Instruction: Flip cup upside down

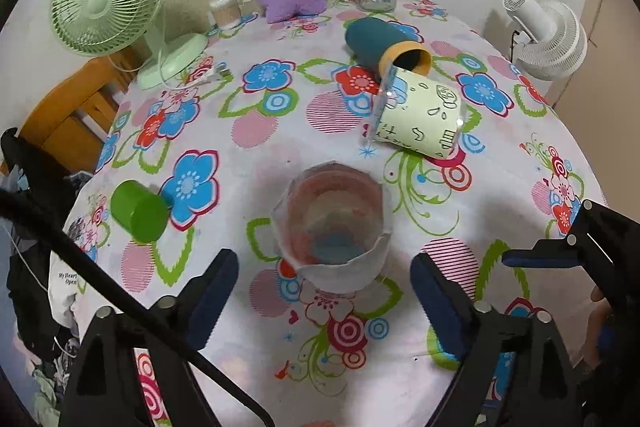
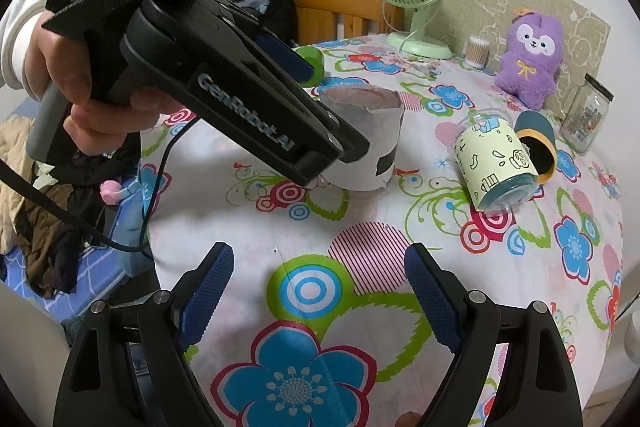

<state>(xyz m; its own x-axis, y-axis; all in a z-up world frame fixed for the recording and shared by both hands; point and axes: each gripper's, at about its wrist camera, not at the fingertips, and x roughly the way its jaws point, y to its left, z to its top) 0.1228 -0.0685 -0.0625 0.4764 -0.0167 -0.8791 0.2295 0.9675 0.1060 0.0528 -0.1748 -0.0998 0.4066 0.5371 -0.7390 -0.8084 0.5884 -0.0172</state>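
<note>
The left claw (image 1: 324, 291) is spread wide and grips nothing; the white paper-wrapped cup (image 1: 334, 227) stands mouth-up on the floral surface (image 1: 248, 115) straight ahead, just beyond its fingertips, its long axis vertical. The right claw (image 2: 320, 287) is also released and empty, well to the side of the cup, so the left is nearer. In the right wrist view the left claw's body hides part of the cup's wall.

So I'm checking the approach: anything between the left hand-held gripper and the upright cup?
Nothing: the left wrist view shows only bare tablecloth between the hand-held gripper and cup.
</note>
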